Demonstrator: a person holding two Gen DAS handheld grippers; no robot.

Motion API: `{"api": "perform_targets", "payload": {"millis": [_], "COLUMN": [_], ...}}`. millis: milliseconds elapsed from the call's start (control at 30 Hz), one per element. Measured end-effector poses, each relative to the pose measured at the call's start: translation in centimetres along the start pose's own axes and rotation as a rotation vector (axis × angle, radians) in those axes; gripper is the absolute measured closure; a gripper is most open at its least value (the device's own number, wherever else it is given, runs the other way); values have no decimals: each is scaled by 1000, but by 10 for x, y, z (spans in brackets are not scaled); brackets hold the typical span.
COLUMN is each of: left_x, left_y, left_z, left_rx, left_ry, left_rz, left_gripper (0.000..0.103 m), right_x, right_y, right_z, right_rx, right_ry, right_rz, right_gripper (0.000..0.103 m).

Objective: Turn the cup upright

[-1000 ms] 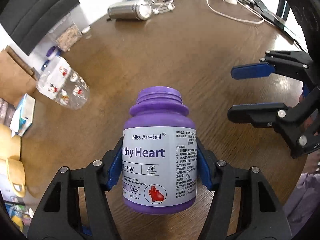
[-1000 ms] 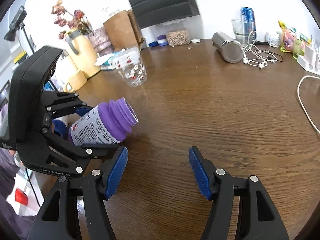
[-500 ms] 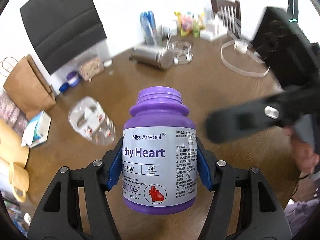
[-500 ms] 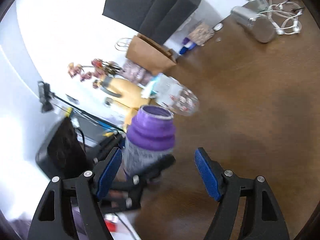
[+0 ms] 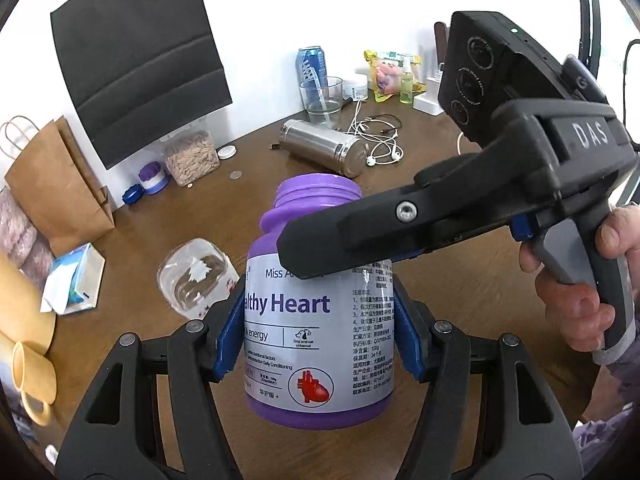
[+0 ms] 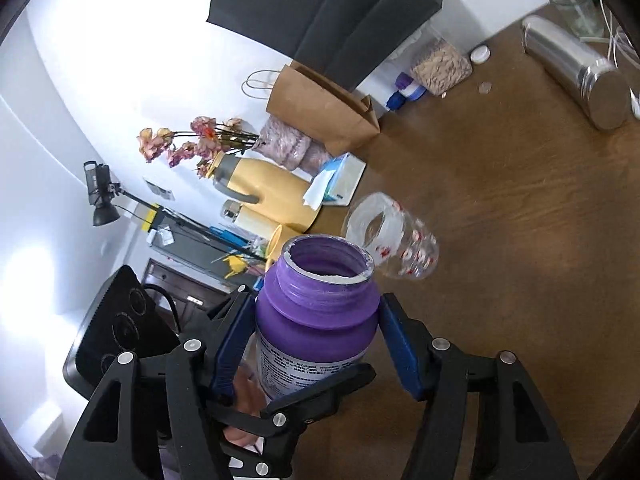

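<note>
My left gripper (image 5: 318,340) is shut on an open purple bottle (image 5: 320,320) with a white "Healthy Heart" label and holds it upright above the brown table (image 5: 420,184). My right gripper (image 6: 318,350) is open, with its blue pads on either side of the bottle's neck (image 6: 320,300); whether they touch it I cannot tell. One of its black fingers (image 5: 360,236) crosses the label in the left wrist view. A clear plastic cup (image 5: 194,276) with red prints stands mouth-down on the table to the left; it also shows in the right wrist view (image 6: 394,240).
A steel flask (image 5: 320,152) lies on its side at the back with white earphones (image 5: 380,148) beside it. A glass (image 5: 320,100), a can, a seed jar (image 5: 192,158), a paper bag (image 5: 52,188), a tissue pack (image 5: 76,280) and a yellow jug (image 6: 272,196) ring the table's far and left edges.
The left gripper has tipped the bottle from lying flat to upright. The right gripper has swung in from the right and now brackets the bottle's neck.
</note>
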State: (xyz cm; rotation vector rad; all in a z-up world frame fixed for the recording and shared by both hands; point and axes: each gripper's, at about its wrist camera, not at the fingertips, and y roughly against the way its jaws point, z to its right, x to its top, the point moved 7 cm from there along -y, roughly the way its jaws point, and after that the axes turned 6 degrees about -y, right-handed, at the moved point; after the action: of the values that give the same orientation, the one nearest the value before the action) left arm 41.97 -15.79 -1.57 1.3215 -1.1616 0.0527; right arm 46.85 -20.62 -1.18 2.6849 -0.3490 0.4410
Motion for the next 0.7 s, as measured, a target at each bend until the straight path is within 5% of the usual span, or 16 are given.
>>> {"api": "perform_targets", "payload": {"millis": [200, 367, 467, 700], "left_x": [4, -11, -30, -87], "left_y": [-13, -20, -13, 2], "left_z": [-14, -31, -38, -29], "left_rx": [-51, -6, -8, 51], "left_ry": [62, 164, 289, 428], "left_rz": [-7, -62, -94, -151], "left_gripper": [38, 34, 34, 38], "right_x": [12, -3, -25, -73], "right_y": [-6, -23, -39, -60], "right_z": [-28, -50, -57, -47], "right_rx": [-225, -376, -384, -336], "right_ry": [304, 551, 645, 628], "right_rz": [50, 54, 21, -70], "right_gripper": [35, 35, 35, 35]}}
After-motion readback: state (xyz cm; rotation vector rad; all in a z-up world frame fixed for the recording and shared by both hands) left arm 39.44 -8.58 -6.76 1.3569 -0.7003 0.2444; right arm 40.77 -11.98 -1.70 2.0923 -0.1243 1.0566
